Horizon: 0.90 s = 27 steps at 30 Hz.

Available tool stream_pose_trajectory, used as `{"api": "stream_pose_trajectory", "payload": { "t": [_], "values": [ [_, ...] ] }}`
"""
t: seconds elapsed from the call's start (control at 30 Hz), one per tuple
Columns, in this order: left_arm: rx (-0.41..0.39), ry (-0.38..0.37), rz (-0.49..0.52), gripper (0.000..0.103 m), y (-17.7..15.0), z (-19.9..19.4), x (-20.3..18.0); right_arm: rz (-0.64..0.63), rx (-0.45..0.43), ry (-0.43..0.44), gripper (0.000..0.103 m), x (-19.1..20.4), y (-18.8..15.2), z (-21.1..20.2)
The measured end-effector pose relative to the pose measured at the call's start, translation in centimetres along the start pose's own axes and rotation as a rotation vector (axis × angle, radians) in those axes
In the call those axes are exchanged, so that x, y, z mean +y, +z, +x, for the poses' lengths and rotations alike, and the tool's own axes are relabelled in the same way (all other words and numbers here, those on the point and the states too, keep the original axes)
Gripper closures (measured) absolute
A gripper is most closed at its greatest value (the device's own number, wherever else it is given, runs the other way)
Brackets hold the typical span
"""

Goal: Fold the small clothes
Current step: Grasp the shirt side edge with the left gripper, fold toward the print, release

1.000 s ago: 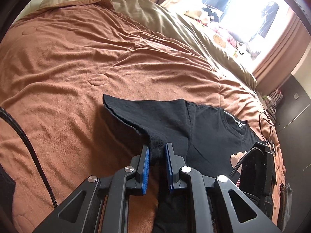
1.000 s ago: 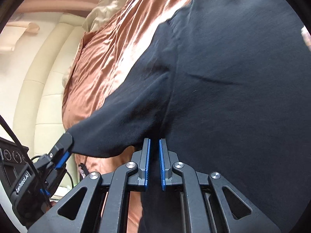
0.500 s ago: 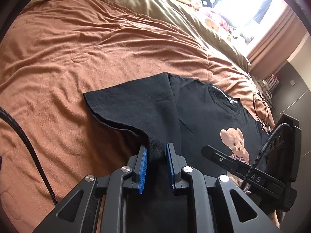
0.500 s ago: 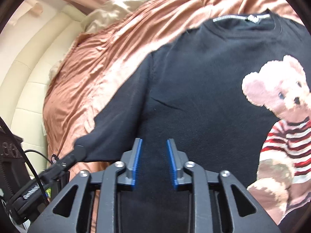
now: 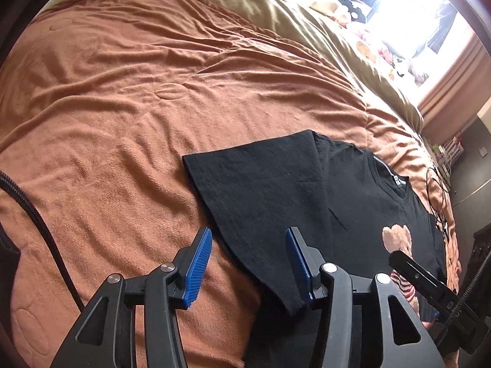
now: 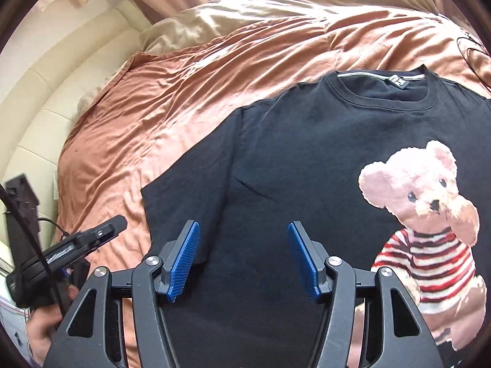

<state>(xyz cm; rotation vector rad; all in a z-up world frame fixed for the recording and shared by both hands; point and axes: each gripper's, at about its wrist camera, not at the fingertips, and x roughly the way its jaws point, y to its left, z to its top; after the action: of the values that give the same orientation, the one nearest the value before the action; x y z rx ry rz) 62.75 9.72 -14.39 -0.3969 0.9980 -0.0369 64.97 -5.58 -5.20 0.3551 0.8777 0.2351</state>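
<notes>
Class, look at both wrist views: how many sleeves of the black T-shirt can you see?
1: the sleeve on the black T-shirt, spread flat on the orange bedspread just ahead of the left gripper. The other sleeve lies beyond both frames' edges.

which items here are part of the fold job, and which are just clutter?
Job:
- black T-shirt with bear print, face up on the bed
- its sleeve, spread flat
- left hand-held gripper and right hand-held gripper, both open

Lying about:
- orange blanket
- beige duvet
- cables at the bed's edge
- curtain
</notes>
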Motion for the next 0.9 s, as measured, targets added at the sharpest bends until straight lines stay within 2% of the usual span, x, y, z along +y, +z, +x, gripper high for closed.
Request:
{"api": "stream_pose_trajectory", "payload": {
  "t": [0.1,0.17,0.47,0.5,0.57,0.63,0.67,0.9],
  "values": [
    [0.006,0.017,-0.016,0.051,0.8,1.4,1.3,-0.037,0.002,0.033,0.045,-0.1,0.1,0.4],
    [0.011,0.019,-0.023,0.051,1.2,2.3,1.8,-0.056,0.017,0.019,0.045,0.0,0.2,1.4],
    [0.027,0.051,-0.037,0.052,2.6,5.9,3.7,0.045,0.044,0.121,0.045,-0.8,1.1,5.8],
    [0.03,0.043,-0.047,0.054,2.6,6.2,4.0,0.047,0.051,0.121,0.045,-0.7,1.0,6.2],
    [0.02,0.047,-0.056,0.08,2.8,6.4,4.3,0.023,0.087,0.093,0.045,-0.5,1.1,7.3],
    [0.02,0.032,-0.063,0.095,3.0,6.4,4.3,-0.01,0.087,0.043,0.045,-0.1,1.1,7.7],
    [0.015,0.018,-0.068,0.098,3.1,6.2,4.3,-0.014,0.087,0.031,0.045,-0.1,1.2,7.8],
    [-0.062,-0.067,-0.017,0.099,3.6,3.2,2.0,-0.019,0.063,0.044,0.044,0.0,1.5,6.5]
  ]
}}
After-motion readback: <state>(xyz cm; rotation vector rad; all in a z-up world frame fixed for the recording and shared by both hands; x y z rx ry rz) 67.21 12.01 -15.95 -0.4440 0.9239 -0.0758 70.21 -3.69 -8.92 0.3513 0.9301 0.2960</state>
